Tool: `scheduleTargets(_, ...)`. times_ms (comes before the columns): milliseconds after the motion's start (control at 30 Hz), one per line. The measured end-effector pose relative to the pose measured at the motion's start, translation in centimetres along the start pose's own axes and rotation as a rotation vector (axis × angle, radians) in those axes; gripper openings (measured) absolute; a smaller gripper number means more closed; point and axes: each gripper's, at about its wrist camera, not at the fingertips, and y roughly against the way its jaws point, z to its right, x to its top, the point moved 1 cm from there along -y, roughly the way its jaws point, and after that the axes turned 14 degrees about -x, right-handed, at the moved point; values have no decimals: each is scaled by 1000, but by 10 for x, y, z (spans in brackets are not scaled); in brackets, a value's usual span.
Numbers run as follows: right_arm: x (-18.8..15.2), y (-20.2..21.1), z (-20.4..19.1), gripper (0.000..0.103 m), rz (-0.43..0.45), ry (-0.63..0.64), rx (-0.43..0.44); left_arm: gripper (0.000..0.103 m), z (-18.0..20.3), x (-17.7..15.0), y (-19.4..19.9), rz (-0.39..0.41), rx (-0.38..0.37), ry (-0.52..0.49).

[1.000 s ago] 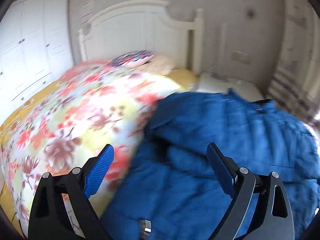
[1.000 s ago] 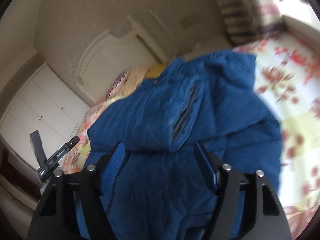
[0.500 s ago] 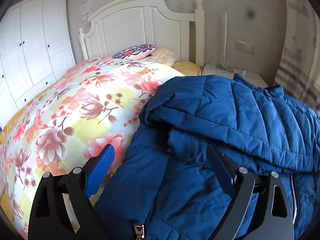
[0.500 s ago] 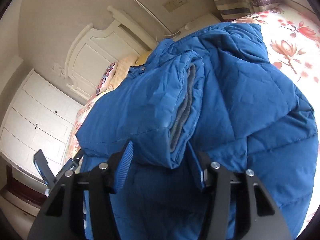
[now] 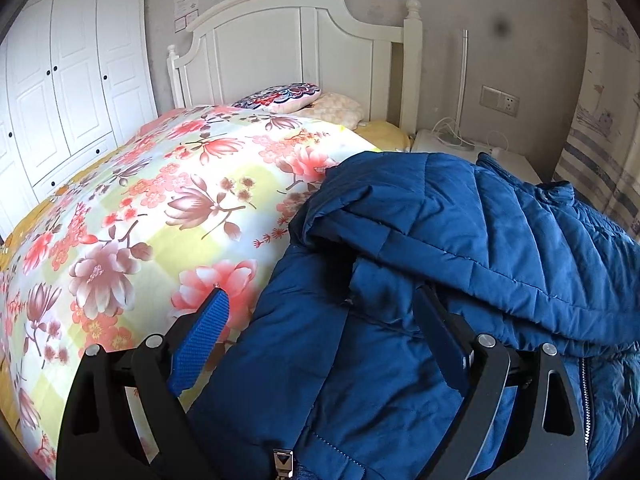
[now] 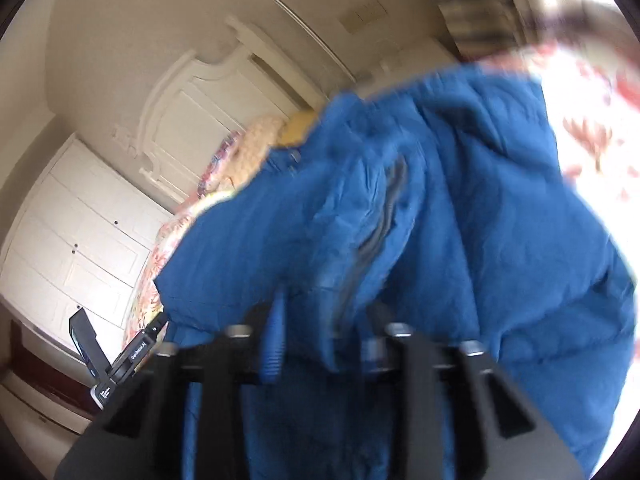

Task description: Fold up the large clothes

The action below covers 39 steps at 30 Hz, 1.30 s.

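A blue quilted puffer jacket (image 5: pixel 460 248) is lying on the bed, spread over a floral duvet (image 5: pixel 152 216), with one sleeve (image 5: pixel 420 208) folded across its body and its front zipper (image 5: pixel 585 392) showing at the near right. The left hand-held gripper (image 5: pixel 320 336) is hovering wide open over the jacket's near edge; its left pad is standing over the duvet and its right pad over the blue fabric, neither pressing anything. In the blurred right wrist view, the right hand-held gripper (image 6: pixel 324 344) is closing its jaws, now narrow, on the grey-lined sleeve cuff (image 6: pixel 368 248), and the fabric is sitting between the pads. A white headboard (image 5: pixel 288 48), a patterned pillow (image 5: pixel 280 94) and a white wardrobe (image 5: pixel 68 80) are standing beyond.
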Motion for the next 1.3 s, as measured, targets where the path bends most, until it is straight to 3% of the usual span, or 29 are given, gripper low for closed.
scheduleTargets(167,23,53,-24,19,200,178,12,89,-2,0,0,-1,2,13)
scheduleTargets(267,19,36,5,19,129,127,-25,89,-1,0,-1,-1,8,13)
scheduleTargets(333,6,15,36,19,29,33,-61,89,-1,0,-2,-4,9,12)
scheduleTargets(400,-5,5,54,19,-32,-37,-25,89,-1,0,-2,-6,11,12)
scheduleTargets(767,-22,14,56,24,-95,-23,-34,89,-1,0,-3,-11,17,15)
scheduleTargets(933,-16,40,62,30,-4,-58,-98,89,0,0,-3,-11,20,17)
scheduleTargets(1000,-14,37,63,45,-18,-67,-90,89,0,-1,-3,-14,20,15)
scheduleTargets(1067,-14,33,64,48,-24,-62,-129,89,0,-1,-2,-12,20,17)
scheduleTargets(1167,-9,53,57,48,101,-27,-217,89,0,0,-3,-14,21,14)
scheduleTargets(1233,0,63,40,48,177,42,-209,89,1,0,-3,-18,23,10)
scheduleTargets(1300,4,61,11,58,195,176,-235,89,1,0,-3,-17,24,11)
